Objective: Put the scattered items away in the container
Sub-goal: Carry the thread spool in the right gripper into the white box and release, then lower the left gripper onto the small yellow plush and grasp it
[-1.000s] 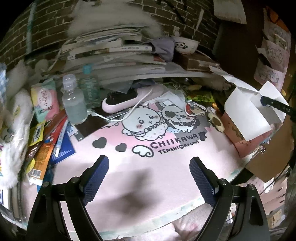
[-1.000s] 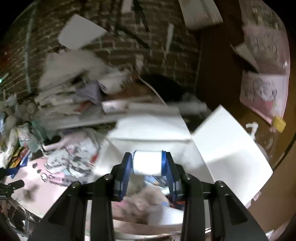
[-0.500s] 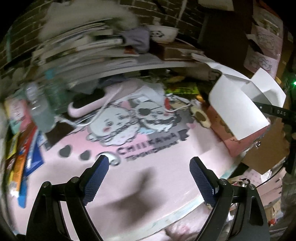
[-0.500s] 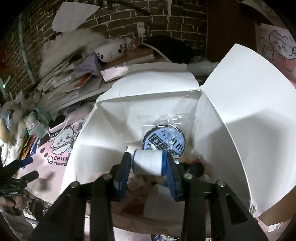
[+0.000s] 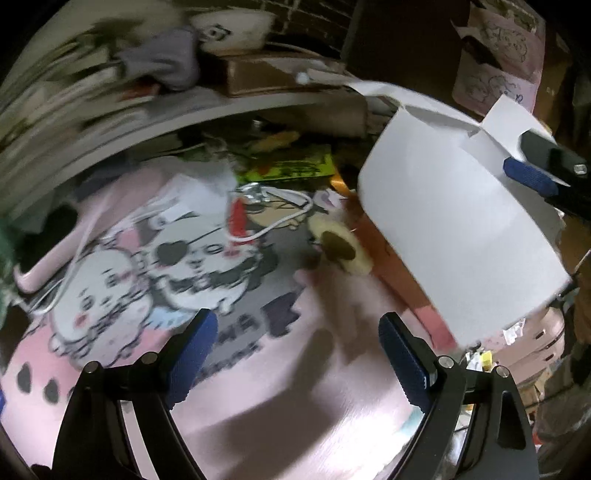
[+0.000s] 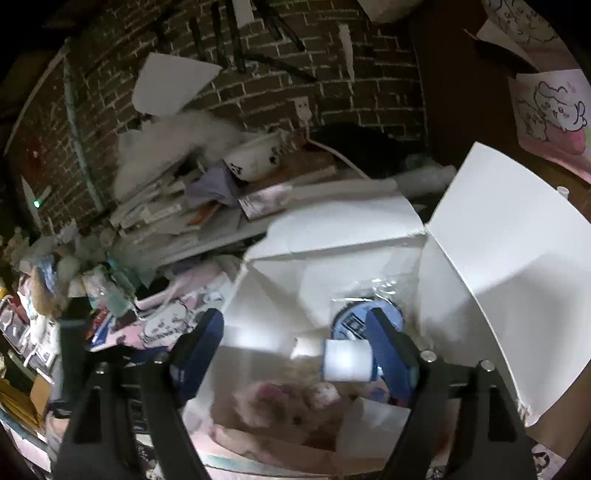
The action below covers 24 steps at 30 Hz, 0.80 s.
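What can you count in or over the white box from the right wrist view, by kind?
White roll, between the opening right tongs: 1
Round blue badge in clear wrap: 1
Fluffy pinkish plush: 1
Total: 3, in or over the white box; anything else is too blurred to tell.

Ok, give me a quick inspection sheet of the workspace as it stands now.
Surface: pink cartoon mat, bare in front.
Job's things: white roll between the right gripper's opening jaws, over the open white box; round packet and plush toy inside.
Clutter: yellow round toy, book stack, panda bowl.
Grippers: left gripper open, empty.
Cables: white cord on mat.
Surroundings: brick wall.
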### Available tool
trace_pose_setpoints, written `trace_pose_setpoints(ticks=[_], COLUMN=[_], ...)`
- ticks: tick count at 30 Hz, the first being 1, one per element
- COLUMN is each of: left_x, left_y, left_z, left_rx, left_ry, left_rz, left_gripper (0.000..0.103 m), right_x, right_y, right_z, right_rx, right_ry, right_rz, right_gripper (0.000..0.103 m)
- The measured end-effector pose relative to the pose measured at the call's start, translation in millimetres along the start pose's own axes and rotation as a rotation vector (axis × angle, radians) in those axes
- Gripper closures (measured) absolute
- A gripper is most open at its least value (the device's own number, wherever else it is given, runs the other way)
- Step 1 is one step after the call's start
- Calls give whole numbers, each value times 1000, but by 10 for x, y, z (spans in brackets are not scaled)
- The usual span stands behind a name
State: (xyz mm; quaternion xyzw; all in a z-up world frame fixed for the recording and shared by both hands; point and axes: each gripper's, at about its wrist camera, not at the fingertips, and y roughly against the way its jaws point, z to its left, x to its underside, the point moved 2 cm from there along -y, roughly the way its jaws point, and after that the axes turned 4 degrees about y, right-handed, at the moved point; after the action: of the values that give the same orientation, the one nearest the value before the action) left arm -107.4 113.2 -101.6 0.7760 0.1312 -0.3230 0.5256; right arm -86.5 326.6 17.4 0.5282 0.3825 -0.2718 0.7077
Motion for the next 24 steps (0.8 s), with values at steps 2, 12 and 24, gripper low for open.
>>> trace_pose_setpoints(ticks=[2,12,24], left_x=[-44,-217,-296], left_y=[-108,-310,-558], left_z=[-68,-169,-136], left_rx=[-1,39,175], left_ry=[-15,-5,97], left_rz=[15,-25,38], left_gripper=[16,16,57], right_x=[-10,35,42], right_y=[8,-8,-75], right_z=[23,0,2], right_rx=[-25,-93,-126], right_ry=[-5,-32,-40], right_rz=[-11,-10,-6], right_gripper=[24,24,24])
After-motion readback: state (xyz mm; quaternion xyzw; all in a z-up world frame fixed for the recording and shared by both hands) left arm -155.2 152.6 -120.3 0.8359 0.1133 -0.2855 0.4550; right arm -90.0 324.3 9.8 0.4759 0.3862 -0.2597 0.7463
